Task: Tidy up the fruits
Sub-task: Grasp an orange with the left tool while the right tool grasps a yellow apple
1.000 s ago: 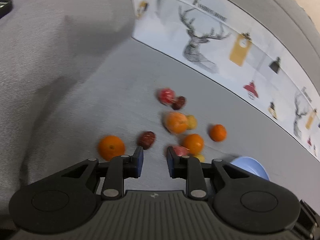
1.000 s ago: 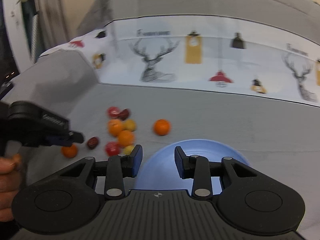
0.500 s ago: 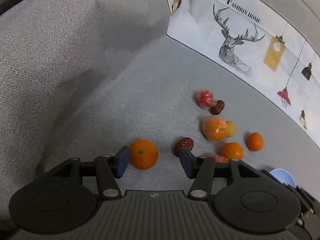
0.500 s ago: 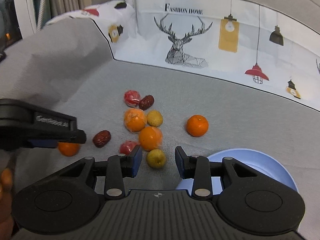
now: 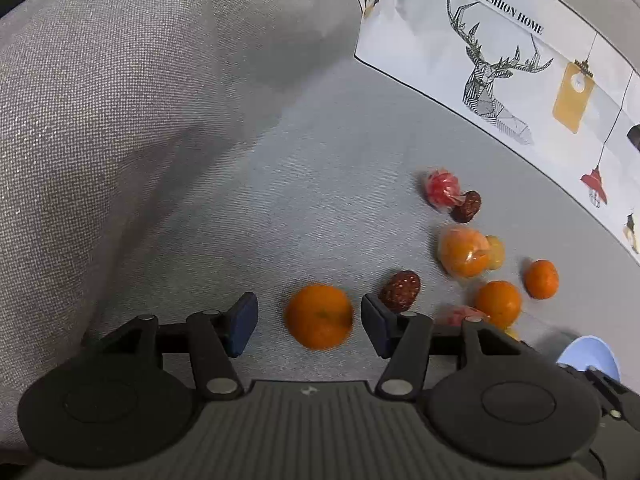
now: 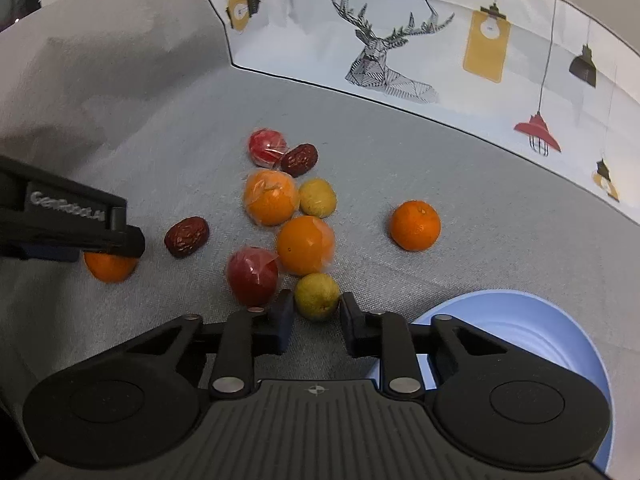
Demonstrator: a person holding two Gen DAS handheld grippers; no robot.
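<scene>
Left hand-held gripper (image 5: 308, 322) spread wide, orange (image 5: 319, 316) between fingers, gap either side, not gripped. Dried date (image 5: 400, 290) just beyond its right fingertip.

Right wrist view only: right hand-held gripper (image 6: 314, 316) released, small yellow-green fruit (image 6: 317, 296) between tips, contact hard to judge. Red wrapped fruit (image 6: 252, 276) beside left fingertip. Blue bowl (image 6: 520, 320) large at lower right; left view shows only sliver (image 5: 588, 356). Lone orange (image 6: 415, 225) apart from cluster. All on gray sofa cushion (image 6: 400, 140); deer-print cloth (image 6: 400, 48) behind.
</scene>
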